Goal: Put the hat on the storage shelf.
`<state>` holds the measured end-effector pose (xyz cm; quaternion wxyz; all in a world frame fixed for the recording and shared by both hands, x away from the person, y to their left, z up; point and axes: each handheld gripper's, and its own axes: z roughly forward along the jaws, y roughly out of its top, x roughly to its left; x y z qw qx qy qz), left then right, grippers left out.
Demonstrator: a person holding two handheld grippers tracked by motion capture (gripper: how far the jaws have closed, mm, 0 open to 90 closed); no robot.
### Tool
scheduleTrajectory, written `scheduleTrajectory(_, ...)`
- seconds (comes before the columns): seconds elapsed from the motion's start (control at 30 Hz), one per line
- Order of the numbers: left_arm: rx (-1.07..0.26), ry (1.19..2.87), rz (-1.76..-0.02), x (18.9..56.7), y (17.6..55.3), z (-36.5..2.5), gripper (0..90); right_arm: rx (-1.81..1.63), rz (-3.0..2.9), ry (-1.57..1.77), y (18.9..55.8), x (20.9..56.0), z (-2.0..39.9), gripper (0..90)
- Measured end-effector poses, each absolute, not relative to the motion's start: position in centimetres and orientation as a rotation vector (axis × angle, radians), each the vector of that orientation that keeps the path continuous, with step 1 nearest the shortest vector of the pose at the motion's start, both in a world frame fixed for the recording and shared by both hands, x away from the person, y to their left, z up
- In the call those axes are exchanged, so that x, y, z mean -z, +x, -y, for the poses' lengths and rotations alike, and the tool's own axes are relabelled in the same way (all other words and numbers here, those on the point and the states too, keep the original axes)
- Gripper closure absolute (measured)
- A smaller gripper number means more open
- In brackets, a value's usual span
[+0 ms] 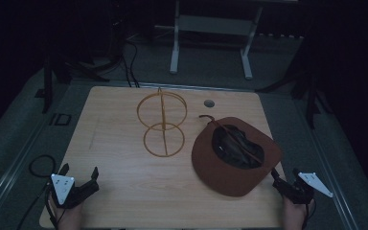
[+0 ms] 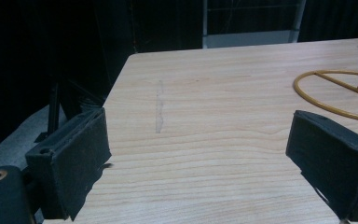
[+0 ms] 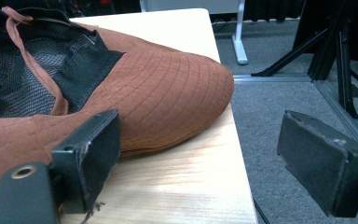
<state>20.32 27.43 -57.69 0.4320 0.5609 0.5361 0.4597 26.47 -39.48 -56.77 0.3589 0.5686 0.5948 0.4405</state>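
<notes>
rust-brown quilted wide-brim hat (image 1: 230, 165) lies crown-down on the right half of the pale wood worktop (image 1: 124, 191), black mesh lining up. right gripper (image 1: 287, 184) sits just off its near-right brim, jaws wide, empty; it's the nearer one. left gripper (image 1: 79, 184) also wide and empty at the near-left corner, well apart. yellow wire two-ring hat stand (image 1: 162, 124) sits mid-worktop, left of the hat. brim underside hidden; the hat's cord end is hard to make out.

No writing can be read anywhere. There are no labels or brand marks. No numbers or signs show either.
</notes>
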Motion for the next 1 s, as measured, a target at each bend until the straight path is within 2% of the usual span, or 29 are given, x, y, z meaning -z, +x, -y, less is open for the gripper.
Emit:
scheduleTrajectory(0.4,-1.118,1.396,-1.32,57.6,20.3,-27.0,6.6,-1.173,-1.538,1.468,26.4,56.5,40.0,13.2)
scheduleTrajectory(0.57,-1.102,1.404,-1.311,57.6,20.4,-26.7,6.5,-1.185,-1.569,1.461,26.5,55.3,39.9,13.2)
scheduleTrajectory(0.77,-1.059,1.404,-1.274,57.5,20.4,-26.1,6.6,-1.186,-1.634,1.397,28.0,51.0,38.9,13.1)
scheduleTrajectory(1.0,-1.06,1.467,-1.218,57.3,20.4,-25.0,6.6,-1.101,-1.774,1.457,30.8,48.5,37.1,13.0)
